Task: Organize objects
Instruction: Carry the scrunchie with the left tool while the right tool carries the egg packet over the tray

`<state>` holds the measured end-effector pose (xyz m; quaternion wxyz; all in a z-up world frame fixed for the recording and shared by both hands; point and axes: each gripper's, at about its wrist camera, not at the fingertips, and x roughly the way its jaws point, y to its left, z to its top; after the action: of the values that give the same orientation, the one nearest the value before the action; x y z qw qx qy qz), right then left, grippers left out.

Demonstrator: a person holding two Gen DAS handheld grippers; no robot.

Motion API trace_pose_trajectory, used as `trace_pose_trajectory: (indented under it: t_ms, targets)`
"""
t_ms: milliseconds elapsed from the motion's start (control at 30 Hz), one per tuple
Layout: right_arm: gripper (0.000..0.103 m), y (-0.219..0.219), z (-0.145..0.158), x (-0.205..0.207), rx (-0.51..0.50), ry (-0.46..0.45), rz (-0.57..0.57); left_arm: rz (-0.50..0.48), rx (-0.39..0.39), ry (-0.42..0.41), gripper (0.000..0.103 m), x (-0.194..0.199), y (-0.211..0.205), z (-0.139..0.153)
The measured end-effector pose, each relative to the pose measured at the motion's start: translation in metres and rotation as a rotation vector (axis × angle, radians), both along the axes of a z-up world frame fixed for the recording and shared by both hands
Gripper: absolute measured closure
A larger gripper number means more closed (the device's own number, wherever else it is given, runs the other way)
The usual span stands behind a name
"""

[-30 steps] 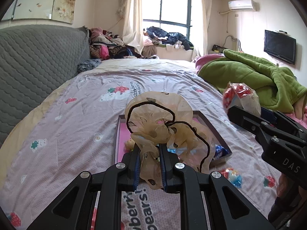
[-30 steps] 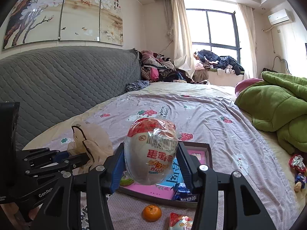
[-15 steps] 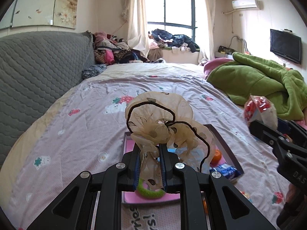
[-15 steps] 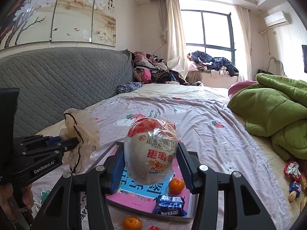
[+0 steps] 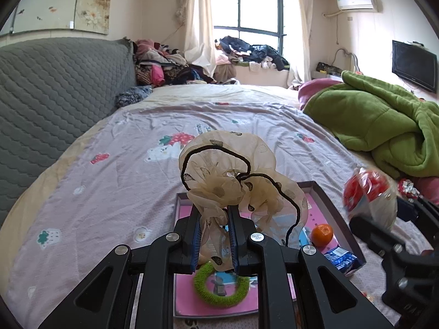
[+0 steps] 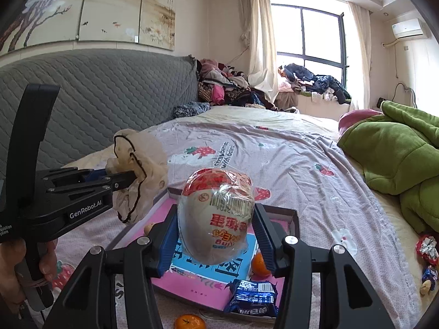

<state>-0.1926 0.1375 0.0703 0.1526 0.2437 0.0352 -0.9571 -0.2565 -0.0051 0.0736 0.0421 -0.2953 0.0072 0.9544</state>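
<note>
My left gripper is shut on a sheer beige scrunchie with black trim and holds it above a dark-rimmed tray with a pink bottom. A green hair ring, a mandarin and a blue snack packet lie in that tray. My right gripper grips a plastic-wrapped red and white egg over the tray. In the right wrist view the left gripper with the scrunchie hangs to the left.
The tray lies on a lilac strawberry-print bedsheet. A second mandarin sits on the sheet in front of the tray. A green blanket is heaped on the right, wrapped sweets below it. A grey quilted headboard runs along the left.
Both grippers have travelled across the bed with their loads still held. The tray has slid lower in both views, and the green ring and mandarin have come into the left view.
</note>
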Motion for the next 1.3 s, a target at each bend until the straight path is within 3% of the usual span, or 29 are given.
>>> trace_pose_trajectory:
  t_ms: [400, 767, 1300]
  targets:
    - [0.051, -0.015, -0.047, -0.021, 0.065, -0.113, 0.011, -0.004, 0.001, -0.070, 0.085, -0.024, 0.004, -0.044]
    - [0.051, -0.026, -0.081, -0.032, 0.124, -0.226, 0.024, -0.021, -0.037, -0.120, 0.085, -0.039, 0.014, -0.062]
    - [0.051, -0.030, -0.108, -0.042, 0.169, -0.356, 0.022, -0.037, -0.068, -0.223, 0.085, -0.063, 0.033, -0.092]
